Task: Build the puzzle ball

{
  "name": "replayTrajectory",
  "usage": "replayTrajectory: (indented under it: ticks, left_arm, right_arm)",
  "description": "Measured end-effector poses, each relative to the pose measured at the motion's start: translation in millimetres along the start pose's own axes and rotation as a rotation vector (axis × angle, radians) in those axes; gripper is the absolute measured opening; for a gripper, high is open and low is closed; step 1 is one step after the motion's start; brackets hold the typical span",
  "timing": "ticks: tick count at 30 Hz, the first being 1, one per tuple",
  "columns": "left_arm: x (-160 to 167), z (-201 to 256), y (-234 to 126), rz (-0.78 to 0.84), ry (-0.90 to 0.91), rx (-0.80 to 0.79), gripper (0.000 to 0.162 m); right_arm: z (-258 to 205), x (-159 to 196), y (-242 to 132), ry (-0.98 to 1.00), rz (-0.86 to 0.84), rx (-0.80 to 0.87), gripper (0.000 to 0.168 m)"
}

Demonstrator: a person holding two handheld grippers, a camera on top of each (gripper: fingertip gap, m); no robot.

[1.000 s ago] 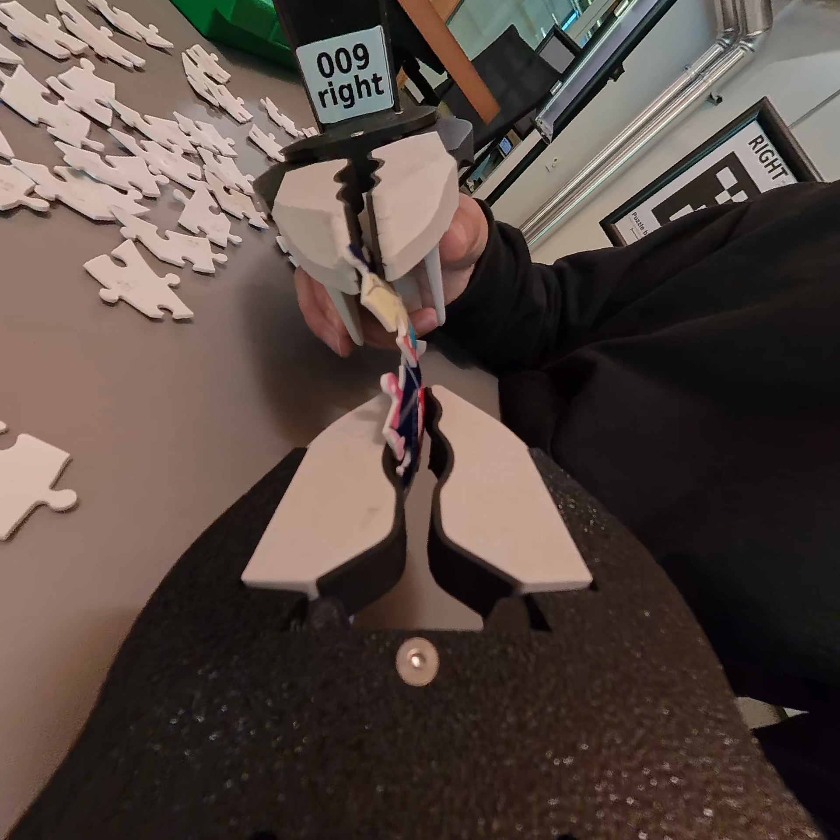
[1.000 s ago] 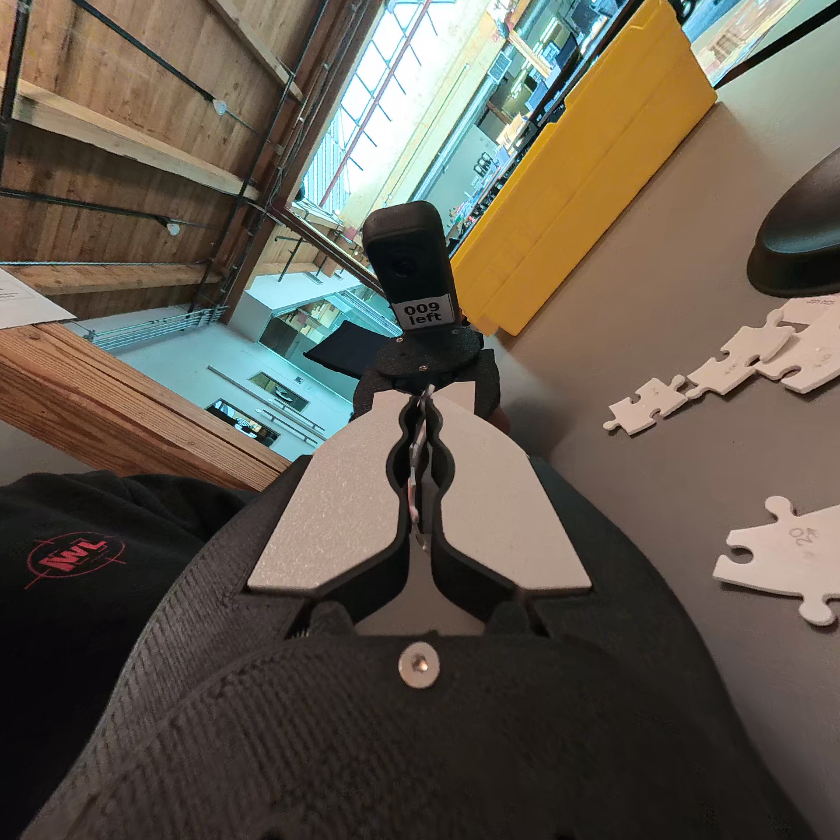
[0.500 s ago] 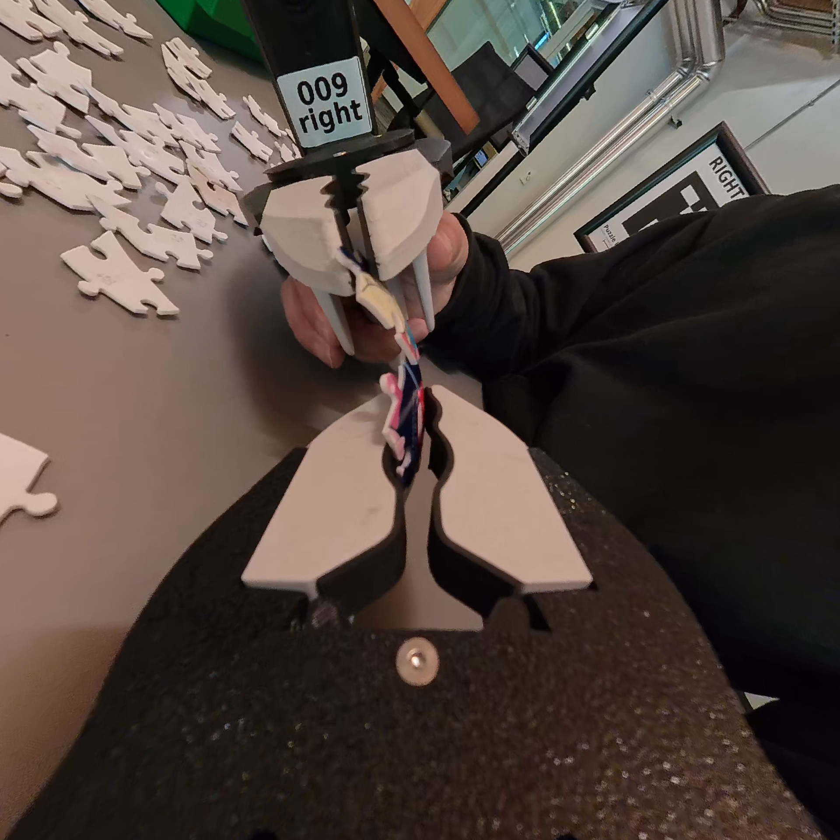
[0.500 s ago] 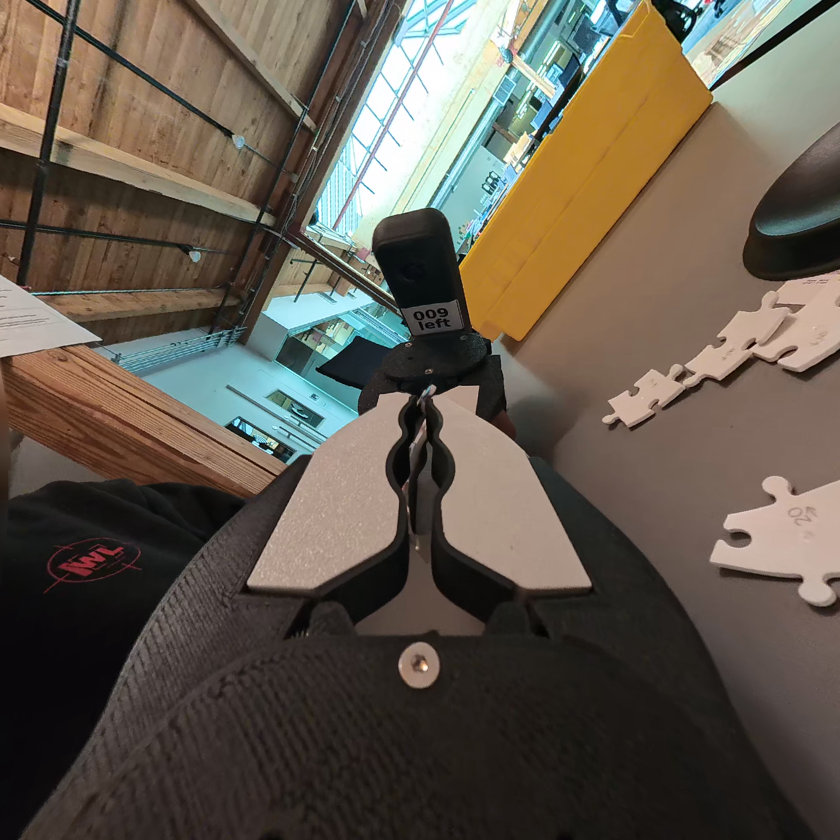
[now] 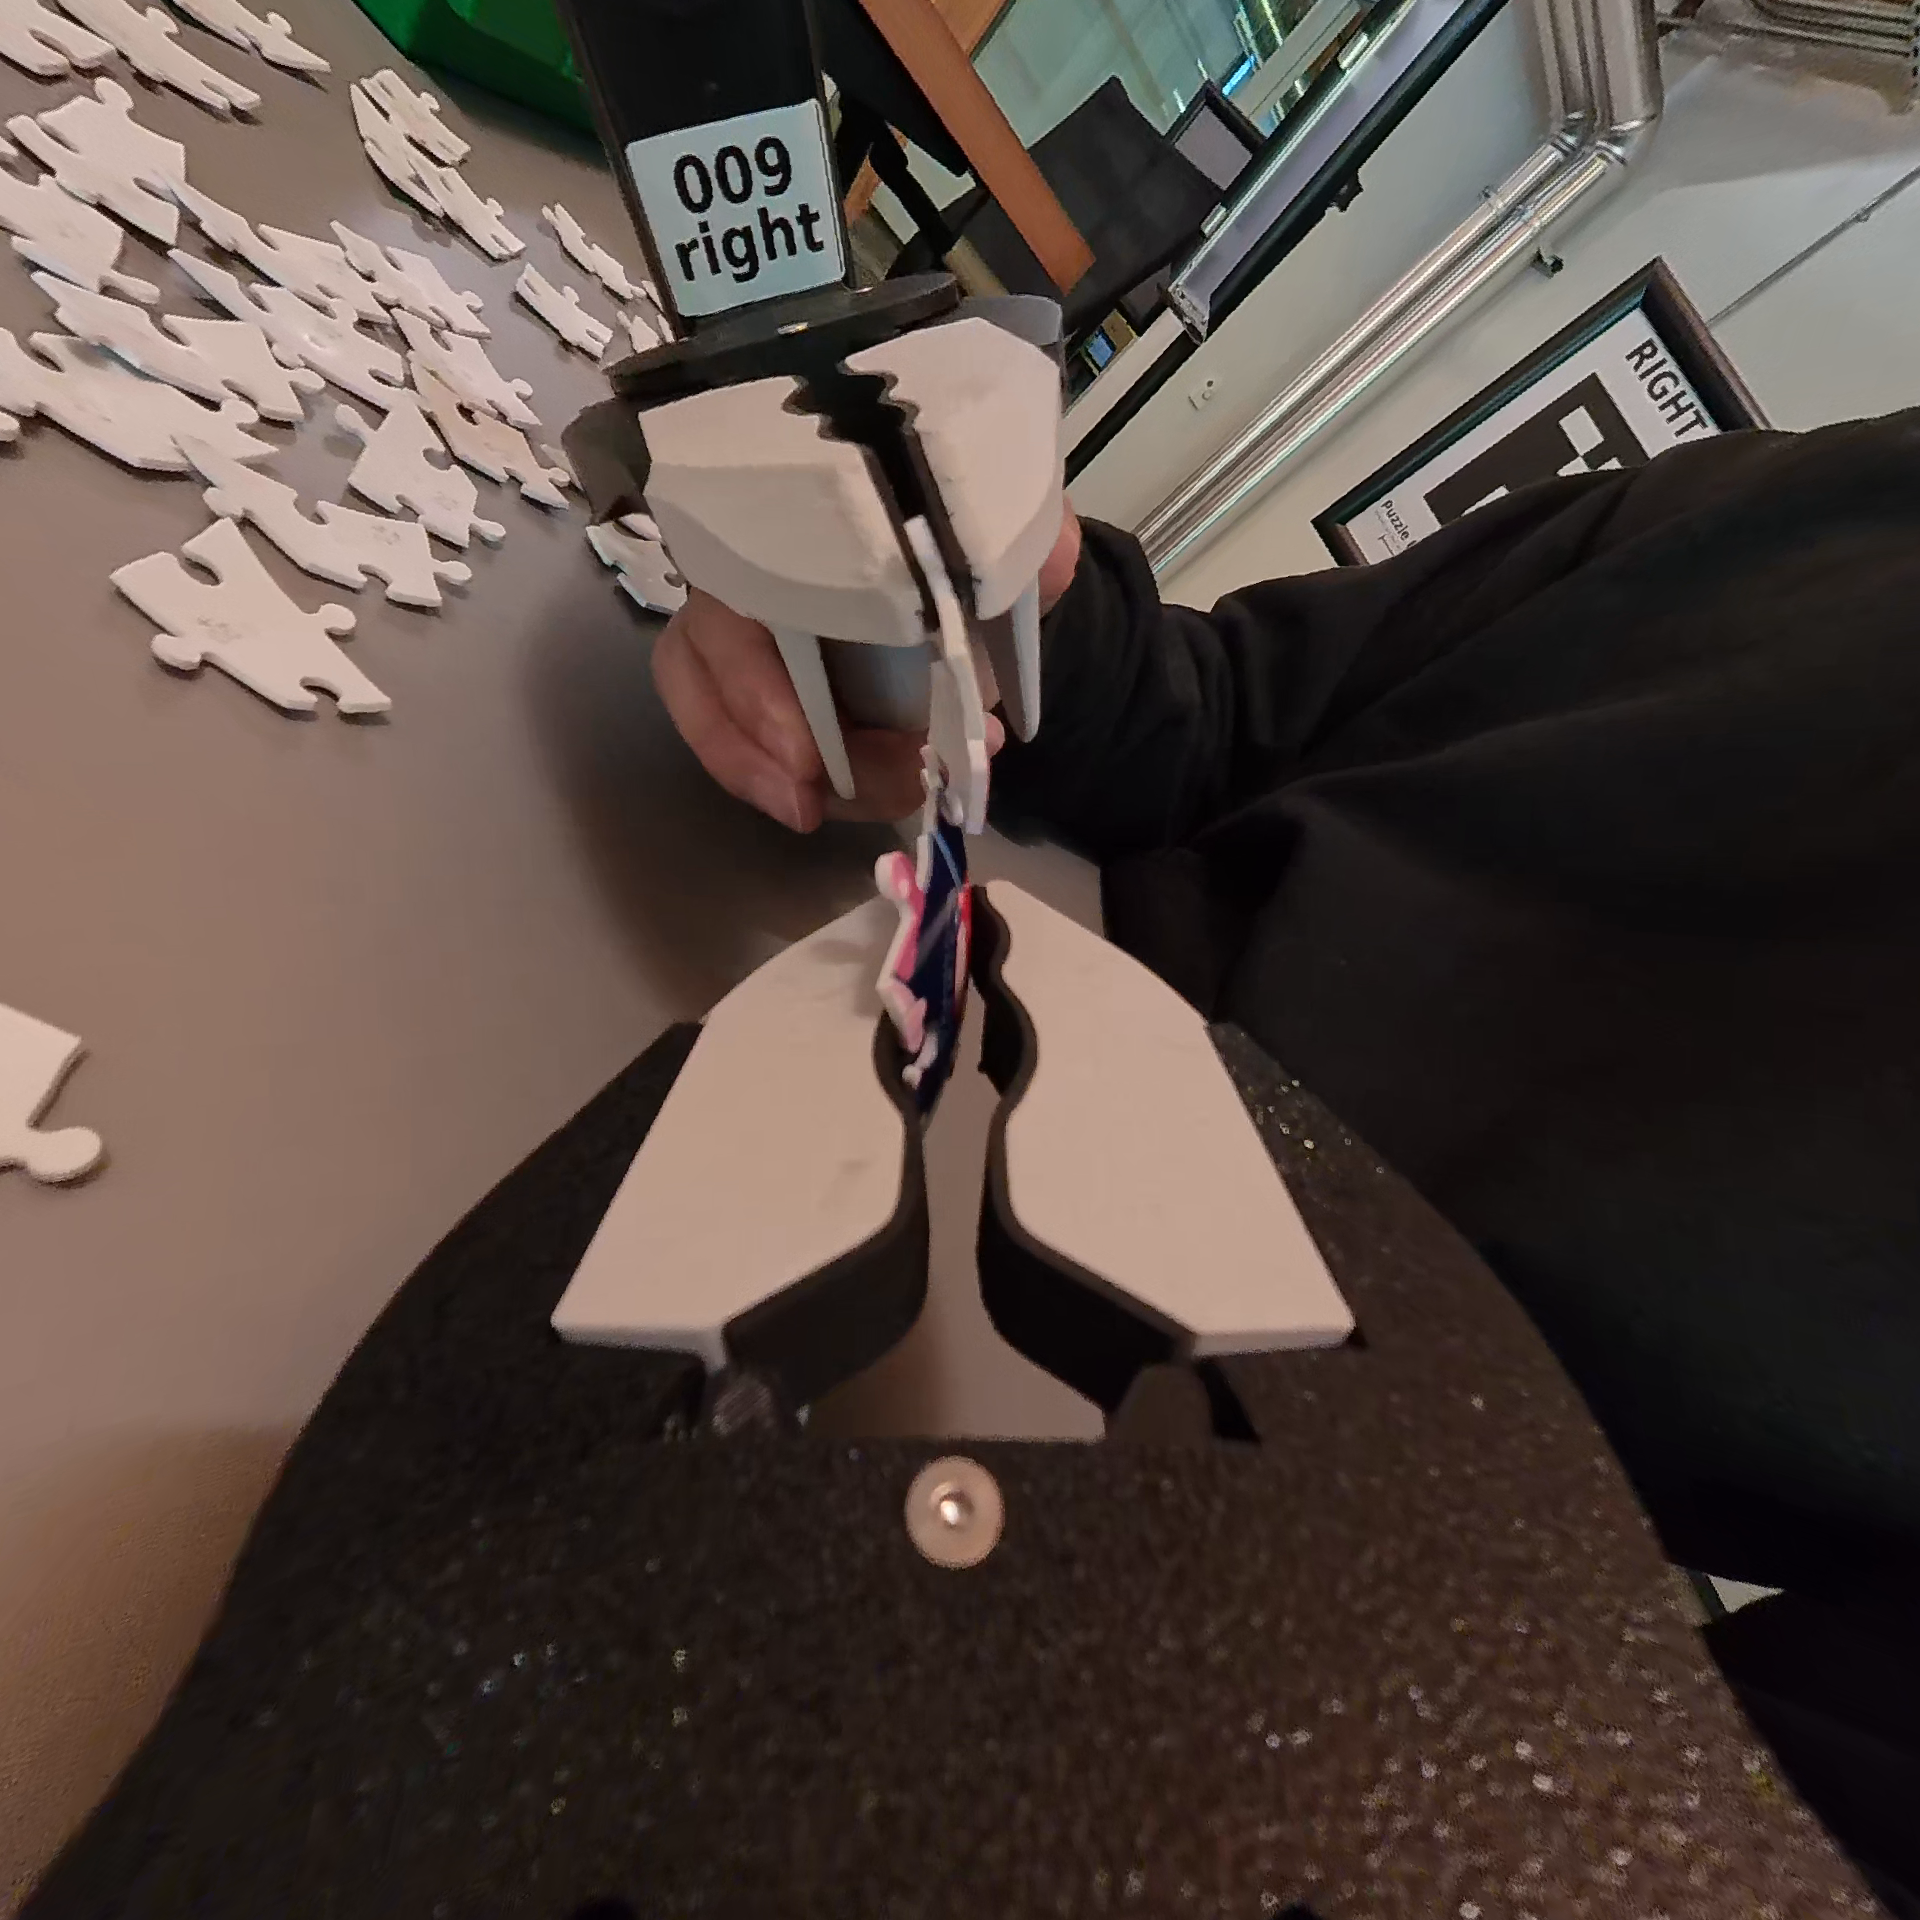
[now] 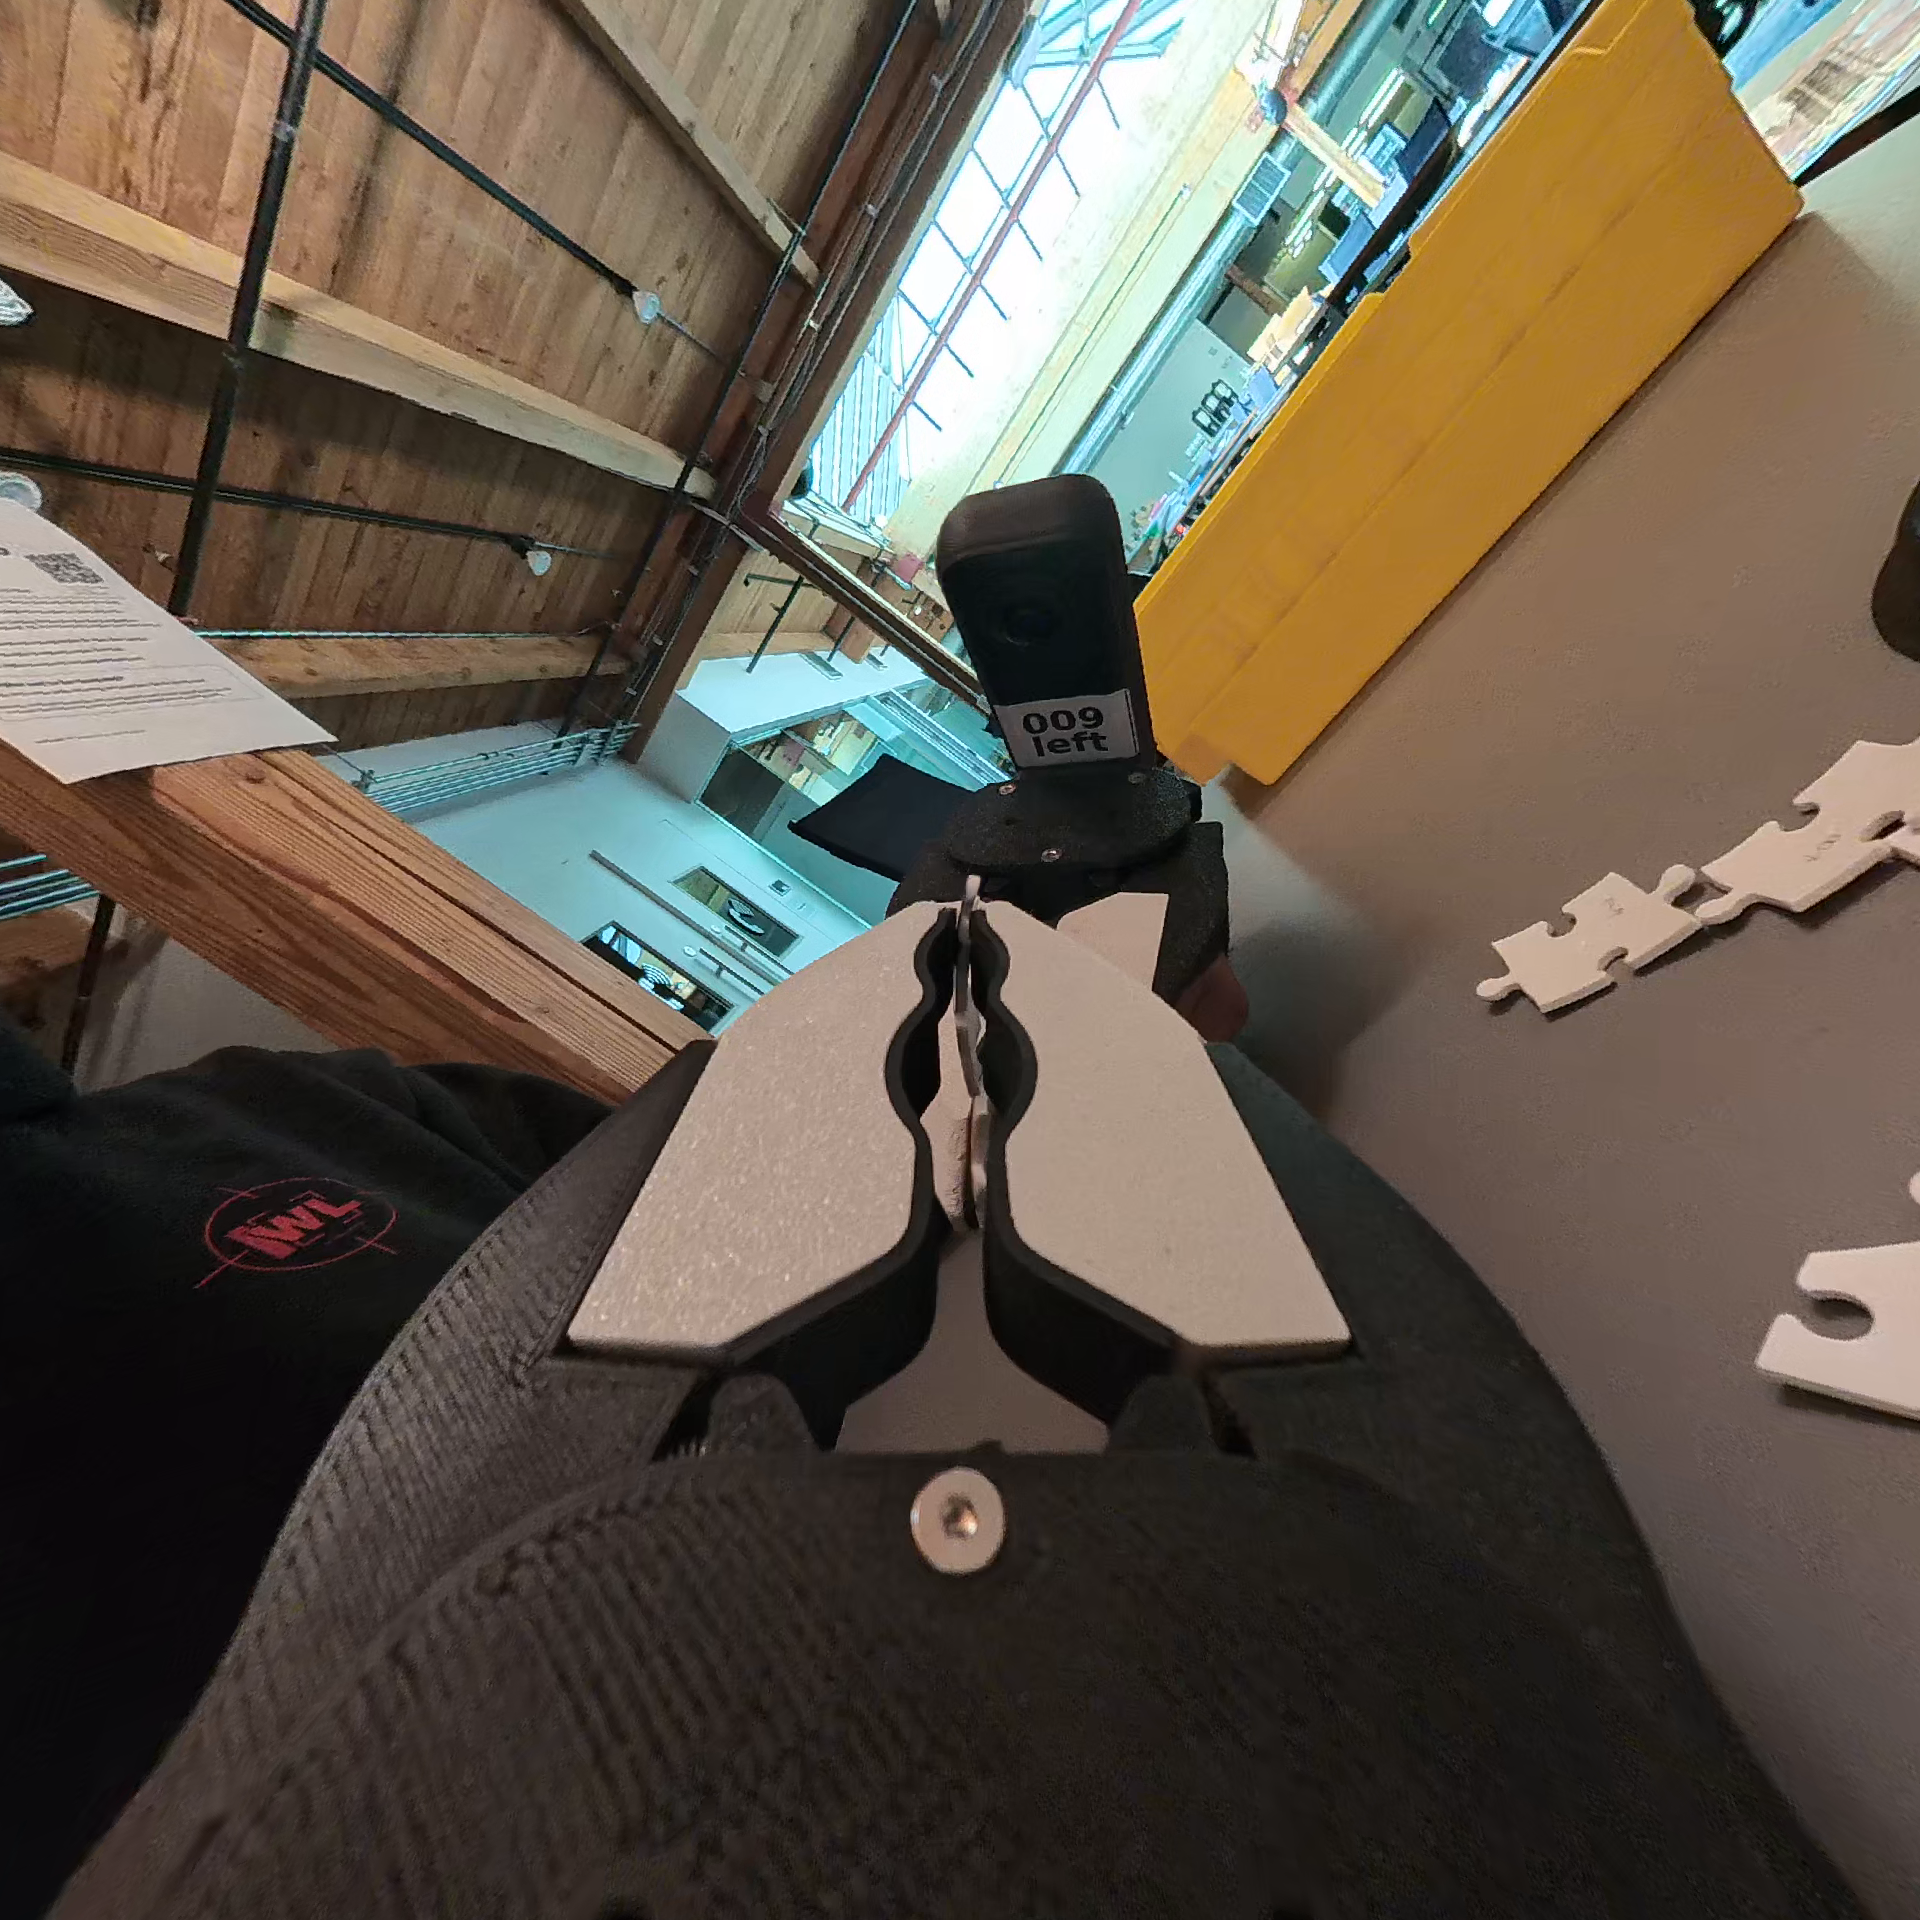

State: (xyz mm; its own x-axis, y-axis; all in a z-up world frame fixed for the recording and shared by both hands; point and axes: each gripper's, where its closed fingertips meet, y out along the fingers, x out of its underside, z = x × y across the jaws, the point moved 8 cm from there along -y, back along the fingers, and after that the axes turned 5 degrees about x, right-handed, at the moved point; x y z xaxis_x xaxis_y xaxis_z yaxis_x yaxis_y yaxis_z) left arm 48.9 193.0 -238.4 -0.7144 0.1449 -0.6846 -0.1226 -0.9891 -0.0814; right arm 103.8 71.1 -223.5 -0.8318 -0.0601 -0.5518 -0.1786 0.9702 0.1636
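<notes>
In the left wrist view my left gripper (image 5: 940, 906) is shut on a navy, pink and white puzzle piece (image 5: 930, 971) that stands edge-up between the fingers. My right gripper (image 5: 940, 613) faces it from above, shut on a white-backed puzzle piece (image 5: 958, 675). The two pieces meet tip to tip above the grey table (image 5: 364, 935). In the right wrist view my right gripper (image 6: 971, 920) is shut on its piece (image 6: 971, 1049), seen edge-on. The left gripper (image 6: 1117, 925) sits just beyond, mostly hidden.
Several loose white puzzle pieces (image 5: 291, 343) lie on the table at the far left, before a green bin (image 5: 499, 52). More pieces (image 6: 1590, 935) lie at the right, near a yellow bin (image 6: 1455, 416). A person's black sleeve (image 5: 1455, 831) fills the right side. Some 6 centimetres of space lies between my two pairs of fingers.
The right gripper has turned, so its piece now shows its white back to the left camera. Both grippers stay shut and the two pieces stay close together.
</notes>
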Motion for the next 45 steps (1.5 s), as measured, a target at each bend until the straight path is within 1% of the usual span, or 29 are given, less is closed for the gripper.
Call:
replayTrajectory:
  ticks: [11, 17, 20, 21, 24, 28, 31, 33, 35, 36, 38, 40, 41, 43, 45]
  left_arm:
    - [0.3, 0.0, 0.9, -0.007, 0.002, -0.007, 0.003]
    - [0.4, -1.4, 1.1, -0.004, -0.013, -0.013, 0.004]
    - [1.6, -1.2, 3.8, -0.030, -0.010, -0.022, 0.004]
    - [1.9, -0.8, 4.4, -0.037, -0.007, -0.022, 0.004]
    - [4.8, 1.6, 2.8, -0.061, -0.004, -0.010, 0.004]
    - [18.6, 5.1, -2.4, -0.173, -0.046, 0.000, 0.004]
    - [25.6, 7.4, -1.5, -0.244, -0.046, -0.007, 0.003]
    - [26.9, 9.1, 0.8, -0.269, -0.031, -0.004, 0.004]
    - [28.3, 9.3, 1.7, -0.284, -0.031, -0.006, 0.004]
    - [28.5, 8.8, 1.5, -0.285, -0.036, -0.011, 0.004]
    - [28.7, 7.4, -0.4, -0.280, -0.047, -0.026, 0.003]
    - [29.6, 6.7, -4.0, -0.280, -0.053, -0.043, 0.004]
    - [30.6, 6.9, -6.5, -0.282, -0.053, -0.048, 0.004]
    - [32.6, 8.3, -11.9, -0.281, -0.050, -0.057, 0.003]
    - [34.5, 9.6, -16.7, -0.285, -0.046, -0.062, 0.003]
  right_arm:
    - [4.4, 1.0, -0.3, 0.024, 0.002, 0.023, 0.003]
    - [-0.6, 0.9, 2.0, 0.042, -0.005, -0.043, 0.002]
    - [-11.8, -6.9, -0.8, 0.020, -0.033, -0.102, 0.003]
    - [-14.3, -9.8, -3.4, -0.013, -0.068, -0.085, 0.002]
    - [-9.7, -12.5, -12.1, -0.105, -0.262, 0.079, 0.002]
    - [1.0, -6.6, -16.6, -0.111, -0.507, 0.219, 0.002]
    - [11.5, 0.3, -10.3, -0.158, -0.644, 0.301, 0.003]
    - [16.1, 7.4, -5.0, -0.183, -0.723, 0.320, 0.009]
    - [18.9, 13.0, -0.6, -0.218, -0.767, 0.315, 0.014]
    - [21.1, 14.7, 0.9, -0.237, -0.783, 0.324, 0.020]
    - [24.5, 13.2, 1.5, -0.297, -0.792, 0.357, 0.024]
    - [20.7, 7.9, -2.5, -0.389, -0.791, 0.404, 0.035]
    - [14.0, 8.0, -5.9, -0.488, -0.822, 0.408, 0.037]
    - [-1.1, 15.5, -11.4, -0.773, -0.897, 0.393, 0.042]
    - [-8.8, 25.4, -8.6, -1.044, -0.921, 0.383, 0.046]
